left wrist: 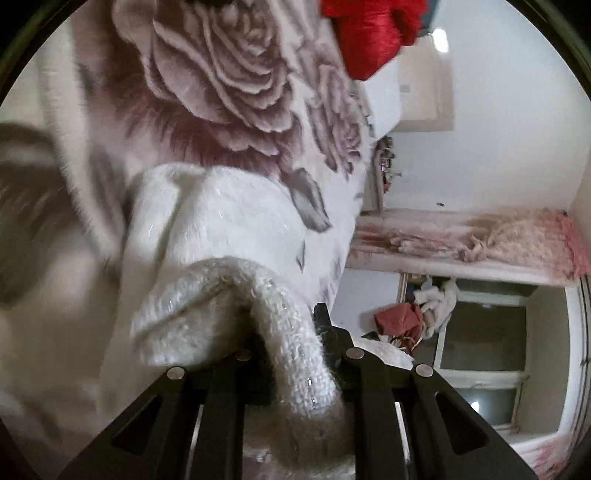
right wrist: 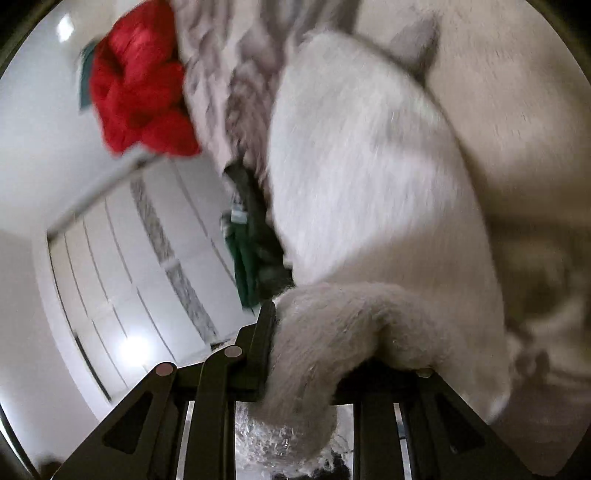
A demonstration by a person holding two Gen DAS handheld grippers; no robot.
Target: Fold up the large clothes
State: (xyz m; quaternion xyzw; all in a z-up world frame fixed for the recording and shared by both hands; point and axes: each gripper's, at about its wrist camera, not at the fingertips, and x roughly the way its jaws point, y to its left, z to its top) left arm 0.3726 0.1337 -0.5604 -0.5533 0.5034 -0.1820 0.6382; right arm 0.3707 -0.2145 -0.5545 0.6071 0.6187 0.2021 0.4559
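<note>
A white fluffy knit sweater (left wrist: 221, 221) lies over a bedspread with a large rose print (left wrist: 229, 81). My left gripper (left wrist: 291, 332) is shut on a thick fold of the sweater's edge, which bulges over the fingers and hides the left one. In the right wrist view the same sweater (right wrist: 369, 166) fills the middle, blurred by motion. My right gripper (right wrist: 325, 332) is shut on another bunched edge of it; only its left finger (right wrist: 266, 317) shows. Both held edges are lifted off the bed.
A red cloth (left wrist: 369, 33) lies at the bed's far end, seen again as a red heap (right wrist: 140, 92). A white wardrobe (right wrist: 122, 277) and a green garment (right wrist: 247, 258) stand beyond the bed edge. A window (left wrist: 487, 339) and a pink-trimmed ledge (left wrist: 480, 236) lie to the right.
</note>
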